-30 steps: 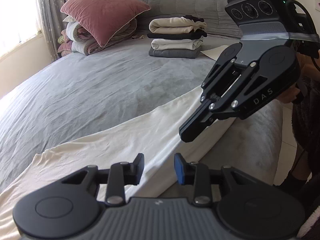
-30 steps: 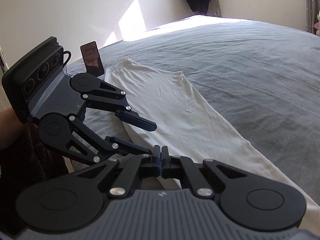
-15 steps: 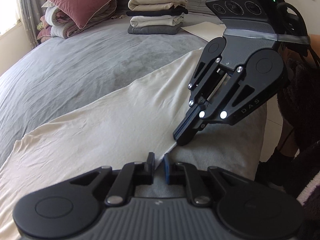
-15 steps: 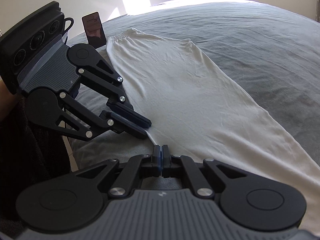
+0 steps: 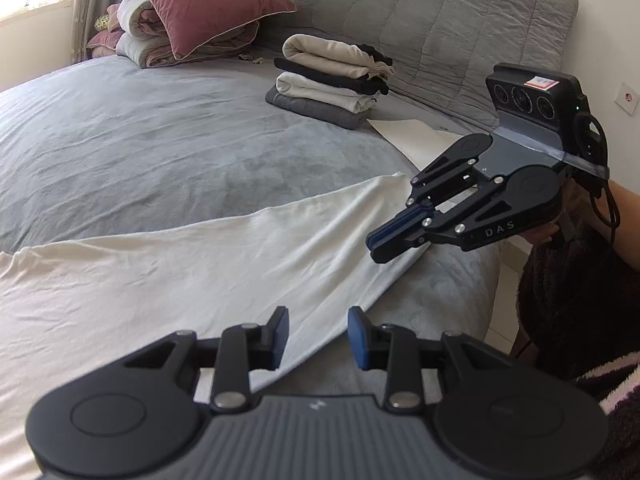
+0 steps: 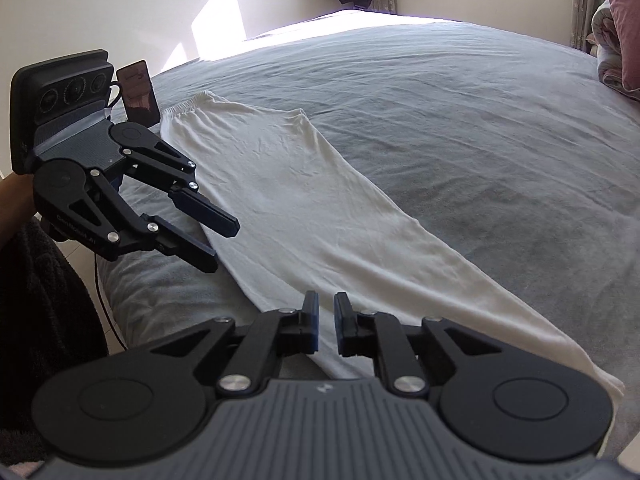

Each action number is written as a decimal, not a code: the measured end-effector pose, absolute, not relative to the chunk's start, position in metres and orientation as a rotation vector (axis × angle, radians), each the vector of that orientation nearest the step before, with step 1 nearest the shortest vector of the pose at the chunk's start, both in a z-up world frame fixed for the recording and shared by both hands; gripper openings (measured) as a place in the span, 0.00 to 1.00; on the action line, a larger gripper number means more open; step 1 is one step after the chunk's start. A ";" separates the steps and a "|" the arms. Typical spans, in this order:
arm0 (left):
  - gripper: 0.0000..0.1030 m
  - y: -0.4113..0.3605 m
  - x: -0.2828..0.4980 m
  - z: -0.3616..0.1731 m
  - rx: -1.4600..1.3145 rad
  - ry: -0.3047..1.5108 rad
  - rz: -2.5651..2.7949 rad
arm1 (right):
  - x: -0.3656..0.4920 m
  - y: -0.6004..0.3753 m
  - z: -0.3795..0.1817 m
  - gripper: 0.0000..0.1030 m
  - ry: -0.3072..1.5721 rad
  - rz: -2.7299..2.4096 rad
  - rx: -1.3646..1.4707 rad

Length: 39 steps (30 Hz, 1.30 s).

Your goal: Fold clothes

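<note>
Since half a second ago both pairs of jaws have let go of the near edge of the white garment [image 6: 304,208] and are opening. The garment lies flat and long on the grey bed [image 6: 460,120], along its near side. The left gripper [image 5: 316,338] now stands with a medium gap just above that edge, nothing pressed between its pads. The right gripper [image 6: 326,326] has only a narrow gap, over the cloth, its pads not closed on it. A stack of folded clothes [image 5: 332,80] rests farther away, near a pink pillow [image 5: 204,4].
</note>
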<state>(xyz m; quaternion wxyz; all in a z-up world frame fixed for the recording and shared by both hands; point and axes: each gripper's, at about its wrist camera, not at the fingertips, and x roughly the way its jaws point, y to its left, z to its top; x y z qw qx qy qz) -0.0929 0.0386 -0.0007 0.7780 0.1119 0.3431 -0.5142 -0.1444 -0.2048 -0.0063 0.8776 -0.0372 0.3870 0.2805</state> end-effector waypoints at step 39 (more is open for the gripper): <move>0.04 -0.098 -0.130 -0.026 0.489 0.721 -1.379 | -0.206 -0.286 -0.025 0.15 0.846 0.418 -0.302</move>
